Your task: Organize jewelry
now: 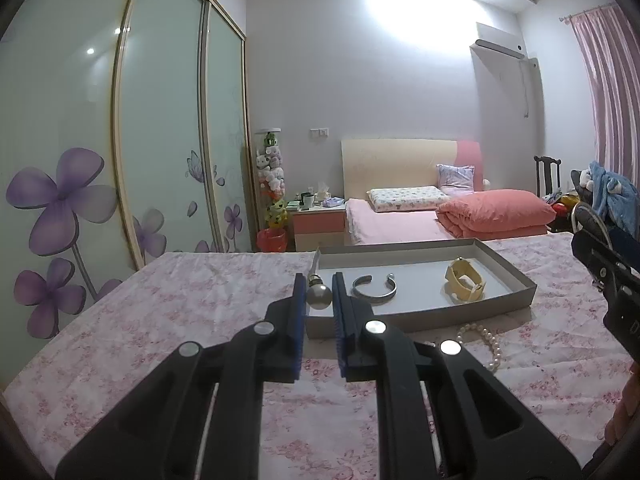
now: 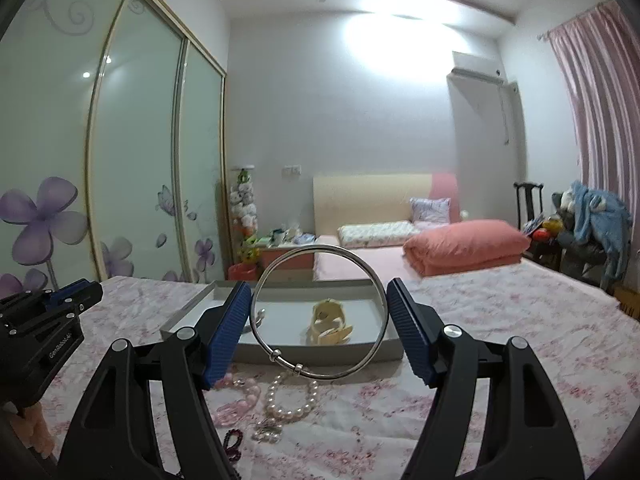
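A shallow grey tray (image 1: 516,276) lies on the floral bedspread and holds an open silver cuff (image 1: 374,290) and a cream watch (image 1: 466,280). My left gripper (image 1: 318,292) is shut on a silver hairpin with a ball head (image 1: 319,296), held over the tray's near left corner. My right gripper (image 2: 320,312) is shut on a large thin silver bangle (image 2: 320,312), held upright in front of the tray (image 2: 188,316). A pearl bracelet (image 2: 290,400), pink beads (image 2: 240,396) and a dark bead string (image 2: 232,444) lie on the bedspread below it.
The pearl bracelet (image 1: 486,344) also shows in the left wrist view beside the tray. The right gripper's body (image 1: 608,276) is at the right edge there. A pink bed, nightstand and wardrobe stand beyond the bedspread.
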A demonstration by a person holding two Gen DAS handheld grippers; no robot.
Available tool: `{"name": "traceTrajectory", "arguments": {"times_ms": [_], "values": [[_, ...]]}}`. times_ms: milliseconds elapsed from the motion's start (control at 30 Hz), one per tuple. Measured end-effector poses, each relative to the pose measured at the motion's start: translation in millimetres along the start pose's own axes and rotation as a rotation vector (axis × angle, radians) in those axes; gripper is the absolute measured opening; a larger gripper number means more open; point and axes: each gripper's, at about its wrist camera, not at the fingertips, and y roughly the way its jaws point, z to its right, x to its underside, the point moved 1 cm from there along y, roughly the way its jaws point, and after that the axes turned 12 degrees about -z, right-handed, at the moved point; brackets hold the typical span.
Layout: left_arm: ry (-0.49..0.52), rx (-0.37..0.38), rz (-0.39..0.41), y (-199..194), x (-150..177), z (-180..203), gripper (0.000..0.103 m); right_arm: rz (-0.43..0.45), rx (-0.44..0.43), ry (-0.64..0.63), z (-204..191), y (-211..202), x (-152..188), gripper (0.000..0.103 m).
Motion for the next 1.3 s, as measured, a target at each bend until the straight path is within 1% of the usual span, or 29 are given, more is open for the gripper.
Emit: {"name": "traceTrajectory", "arguments": {"times_ms": [400, 767, 1067, 1200, 1300], "values": [[-0.007, 0.012, 0.013, -3, 0, 2, 0.014, 0.034, 0.021, -0.026, -7, -1, 4, 0.07], [-0.001, 0.034, -0.008, 4, -1, 8, 0.014, 0.013, 0.01, -0.032, -11, 3, 4, 0.07], [-0.002, 0.033, 0.058, 7, -25, 13, 0.014, 0.076, 0.03, -0.037, -12, 10, -12, 0.07], [0.013, 0.043, 0.066, 14, -32, 19, 0.014, 0.089, 0.038, -0.046, -12, 18, -18, 0.07], [0.016, 0.054, 0.056, 26, -40, 22, 0.014, 0.083, 0.037, -0.057, -10, 32, -26, 0.07]]}}
